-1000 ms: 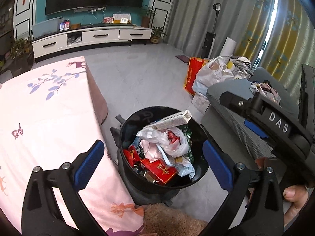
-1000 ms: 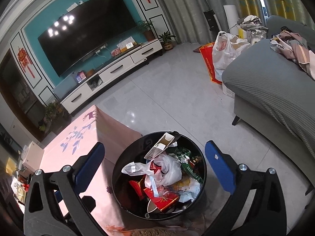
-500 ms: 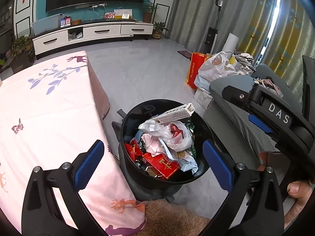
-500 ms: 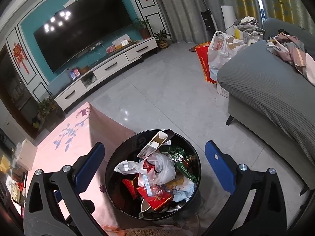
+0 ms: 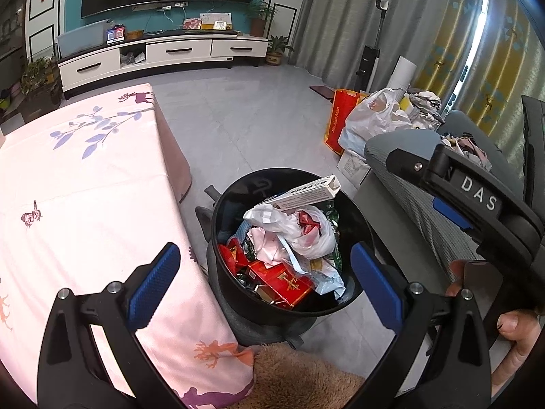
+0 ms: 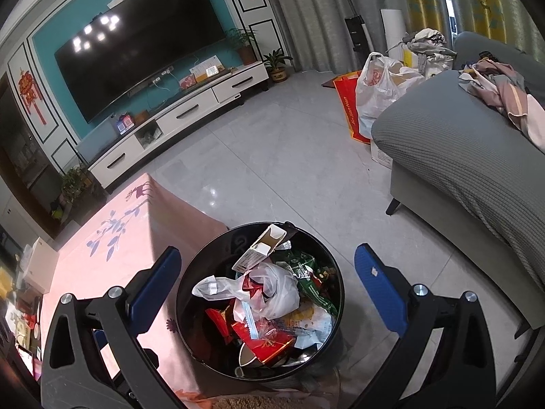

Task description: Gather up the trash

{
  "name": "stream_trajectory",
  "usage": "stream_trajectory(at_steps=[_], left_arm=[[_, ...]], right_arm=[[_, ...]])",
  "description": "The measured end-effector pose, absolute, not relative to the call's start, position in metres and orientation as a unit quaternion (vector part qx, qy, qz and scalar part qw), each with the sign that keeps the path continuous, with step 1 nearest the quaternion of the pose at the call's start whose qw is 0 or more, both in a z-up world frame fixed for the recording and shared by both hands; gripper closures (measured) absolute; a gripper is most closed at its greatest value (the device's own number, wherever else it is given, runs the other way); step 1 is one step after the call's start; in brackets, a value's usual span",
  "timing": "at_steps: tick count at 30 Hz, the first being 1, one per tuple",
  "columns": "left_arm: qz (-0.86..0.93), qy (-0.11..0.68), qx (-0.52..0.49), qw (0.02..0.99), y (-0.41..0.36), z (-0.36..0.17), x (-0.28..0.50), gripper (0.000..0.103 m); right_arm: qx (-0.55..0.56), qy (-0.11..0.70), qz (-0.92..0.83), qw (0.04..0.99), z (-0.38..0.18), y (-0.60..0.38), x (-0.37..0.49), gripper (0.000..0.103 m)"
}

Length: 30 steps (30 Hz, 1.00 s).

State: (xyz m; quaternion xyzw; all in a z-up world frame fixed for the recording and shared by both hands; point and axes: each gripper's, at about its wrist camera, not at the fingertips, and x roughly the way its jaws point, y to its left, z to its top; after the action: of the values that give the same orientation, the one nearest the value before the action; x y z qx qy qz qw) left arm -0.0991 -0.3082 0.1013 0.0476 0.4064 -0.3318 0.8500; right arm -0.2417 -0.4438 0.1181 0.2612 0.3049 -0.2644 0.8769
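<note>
Left wrist view: hovered over full black bin [image 5: 238, 201], left gripper [image 5: 265, 279] spread wide, empty; right gripper [image 6: 269, 288] likewise agape.

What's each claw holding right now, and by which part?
Nothing. The left claw and right claw are both open and empty above the black bin of trash.
</note>
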Motion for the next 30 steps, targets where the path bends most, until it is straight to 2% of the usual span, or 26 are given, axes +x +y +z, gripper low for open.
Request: stream_trajectory(at_steps=[30], left_arm=[[-0.34,0.407,0.046,0.847,-0.3047,0.1003,-0.1005,0.003]], right_arm=[[0.257,0.312,-0.268,0.875,0.1124,-0.4444,-0.2448,0.003]])
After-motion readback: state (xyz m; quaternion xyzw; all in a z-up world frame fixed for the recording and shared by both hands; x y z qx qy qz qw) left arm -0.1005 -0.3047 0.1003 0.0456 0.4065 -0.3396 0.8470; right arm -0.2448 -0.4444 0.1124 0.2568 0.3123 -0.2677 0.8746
